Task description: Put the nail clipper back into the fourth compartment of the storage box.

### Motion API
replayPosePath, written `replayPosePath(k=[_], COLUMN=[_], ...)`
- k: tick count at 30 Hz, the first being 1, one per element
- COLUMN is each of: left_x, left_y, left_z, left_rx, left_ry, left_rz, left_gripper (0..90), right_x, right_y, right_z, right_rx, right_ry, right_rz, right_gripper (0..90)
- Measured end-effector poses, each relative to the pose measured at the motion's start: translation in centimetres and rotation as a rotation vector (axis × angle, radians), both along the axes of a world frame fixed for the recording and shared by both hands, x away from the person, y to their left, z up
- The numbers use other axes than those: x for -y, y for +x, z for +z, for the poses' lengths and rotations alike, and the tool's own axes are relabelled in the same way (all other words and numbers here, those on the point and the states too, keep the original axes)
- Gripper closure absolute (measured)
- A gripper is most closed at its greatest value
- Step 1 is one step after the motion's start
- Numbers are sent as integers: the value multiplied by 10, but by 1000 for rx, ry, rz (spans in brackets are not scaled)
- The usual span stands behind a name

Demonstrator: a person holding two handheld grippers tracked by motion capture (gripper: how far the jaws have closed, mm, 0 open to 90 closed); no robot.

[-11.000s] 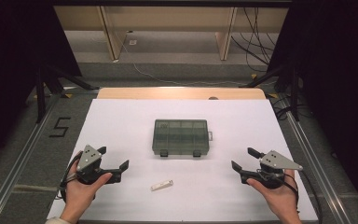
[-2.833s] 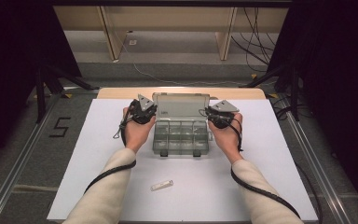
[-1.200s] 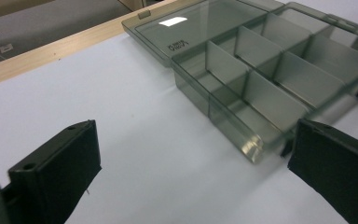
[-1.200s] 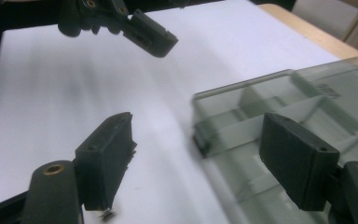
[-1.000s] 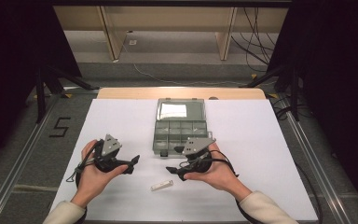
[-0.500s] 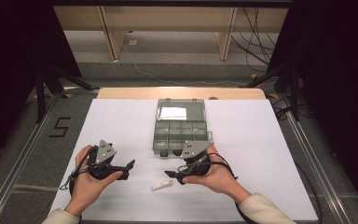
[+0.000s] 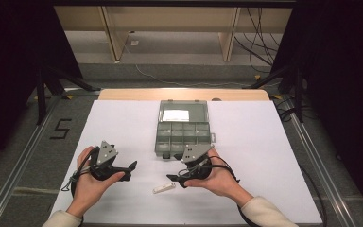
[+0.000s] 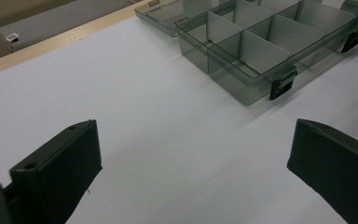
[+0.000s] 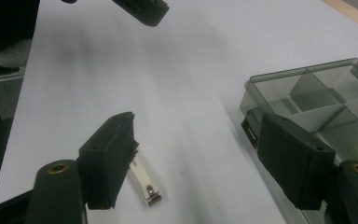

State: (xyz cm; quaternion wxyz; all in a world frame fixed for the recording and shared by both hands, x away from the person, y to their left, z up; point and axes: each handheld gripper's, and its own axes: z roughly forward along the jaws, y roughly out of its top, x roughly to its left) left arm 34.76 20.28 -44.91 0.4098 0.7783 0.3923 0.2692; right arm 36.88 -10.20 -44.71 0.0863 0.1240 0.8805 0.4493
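A smoky clear compartment box (image 7: 183, 137) stands mid-table, its lid (image 7: 183, 112) folded back flat. In front of it a small white and silver clip (image 7: 164, 187) lies on the white sheet. My right gripper (image 7: 176, 179) hovers just over that clip, open. Its jaws have just been closing a little, and the clip (image 9: 145, 185) lies low beside one jaw, partly hidden behind it, with no pad pressing on it. My left gripper (image 7: 130, 170) is held off to the left, open and empty, and points toward the box (image 8: 261, 46).
The box's front latches (image 8: 282, 84) face the person, and its near corner (image 9: 261, 107) sits close to my right gripper's other jaw. The white sheet (image 7: 264, 142) reaches out to both sides. A wooden table edge (image 7: 184, 93) runs behind the lid.
The box, closed at first, now has its lid open. Both hands have come back from it to the near side of the table. Over the last second they hardly shifted.
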Motion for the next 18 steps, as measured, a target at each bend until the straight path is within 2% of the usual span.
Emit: replayPosePath(k=[3, 7, 8, 9, 10, 18], left_x=[0, 0, 0, 1, -1, 0], left_y=[0, 2, 1, 1, 2, 1], left_z=[-1, -1, -2, -2, -1, -3], left_rx=[-7, -2, -10, -9, -11, -6], left_ry=[-13, -8, -9, -12, 15, -10], left_rz=[4, -9, 2, 1, -14, -2], left_gripper=[23, 29, 30, 31, 33, 46], right_x=[-2, -5, -7, -9, -12, -28], right_y=[-1, -2, -3, -3, -4, -5], right_z=[-3, -7, -8, -10, -13, -31], right_rx=[-7, -16, -23, -28, -32, -68], right_ry=[-19, -44, -50, -61, -80, -178], right_rz=[21, 44, 54, 64, 78, 150], right_gripper=[322, 370, 385, 395, 408, 489])
